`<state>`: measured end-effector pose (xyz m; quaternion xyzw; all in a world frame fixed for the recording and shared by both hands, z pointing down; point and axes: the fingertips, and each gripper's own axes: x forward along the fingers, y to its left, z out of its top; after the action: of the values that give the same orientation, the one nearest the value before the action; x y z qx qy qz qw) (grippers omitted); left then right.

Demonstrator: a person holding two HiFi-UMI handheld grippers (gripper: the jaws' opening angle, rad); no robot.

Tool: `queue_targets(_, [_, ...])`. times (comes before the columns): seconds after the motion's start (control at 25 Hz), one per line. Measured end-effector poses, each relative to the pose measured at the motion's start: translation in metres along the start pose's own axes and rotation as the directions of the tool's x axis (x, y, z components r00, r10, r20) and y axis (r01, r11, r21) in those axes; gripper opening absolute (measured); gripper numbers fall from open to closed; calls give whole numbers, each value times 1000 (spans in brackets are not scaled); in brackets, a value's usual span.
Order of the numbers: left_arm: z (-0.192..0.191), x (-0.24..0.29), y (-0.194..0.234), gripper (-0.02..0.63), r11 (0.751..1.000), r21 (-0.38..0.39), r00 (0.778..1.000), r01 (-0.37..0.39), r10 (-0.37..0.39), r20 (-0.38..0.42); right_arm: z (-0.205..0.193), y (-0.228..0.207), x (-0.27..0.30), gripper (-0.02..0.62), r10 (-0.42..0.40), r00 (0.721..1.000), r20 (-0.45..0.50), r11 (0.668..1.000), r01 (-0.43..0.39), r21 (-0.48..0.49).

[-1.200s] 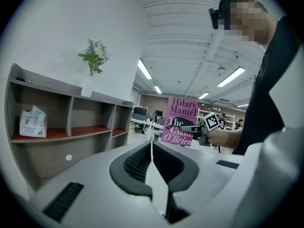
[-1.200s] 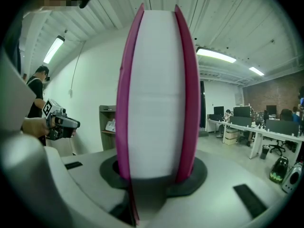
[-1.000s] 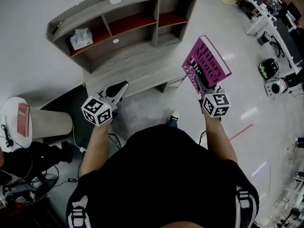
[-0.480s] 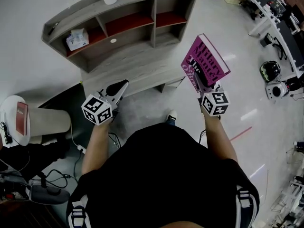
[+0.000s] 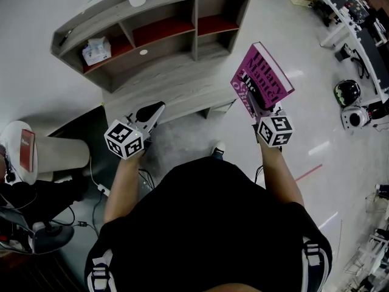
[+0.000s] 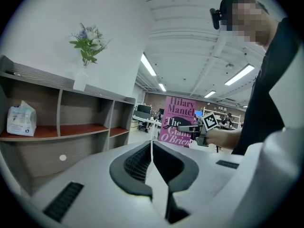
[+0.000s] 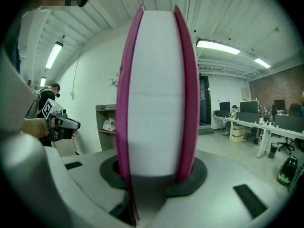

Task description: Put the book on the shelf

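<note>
Left gripper (image 5: 153, 111): jaws together, empty, likely kept clear. Shelf (image 5: 176, 81) just ahead of it. Right gripper (image 5: 262, 109): jaws clamped on book (image 5: 264, 78), standing upright above them, probably ready to slot in.

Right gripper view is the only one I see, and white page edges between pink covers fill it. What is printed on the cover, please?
Observer: The left gripper view shows the cover of the book: "Hilary Mantel" stands at the top.
Operator: Does the left gripper hold something?
Observer: No. The left gripper has its jaws together, with nothing between them.
Operator: Is the book already at the shelf?
Observer: Not yet. In the head view the right gripper holds it over the floor, beyond the right end of the shelf.
</note>
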<state>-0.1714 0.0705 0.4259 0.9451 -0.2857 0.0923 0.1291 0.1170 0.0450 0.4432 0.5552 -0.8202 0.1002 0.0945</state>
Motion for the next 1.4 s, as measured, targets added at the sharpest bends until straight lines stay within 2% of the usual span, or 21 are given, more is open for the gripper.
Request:
queue_targets(0.72, [-2, 42, 5, 31, 1000, -11, 999, 14, -14, -43, -4, -33, 26, 150, 34, 999, -19, 999, -34, 10])
queue_targets(1.4, [13, 92, 29, 31, 1000, -18, 999, 9, -10, -48, 4, -80, 61, 152, 32, 999, -24, 999, -31, 19])
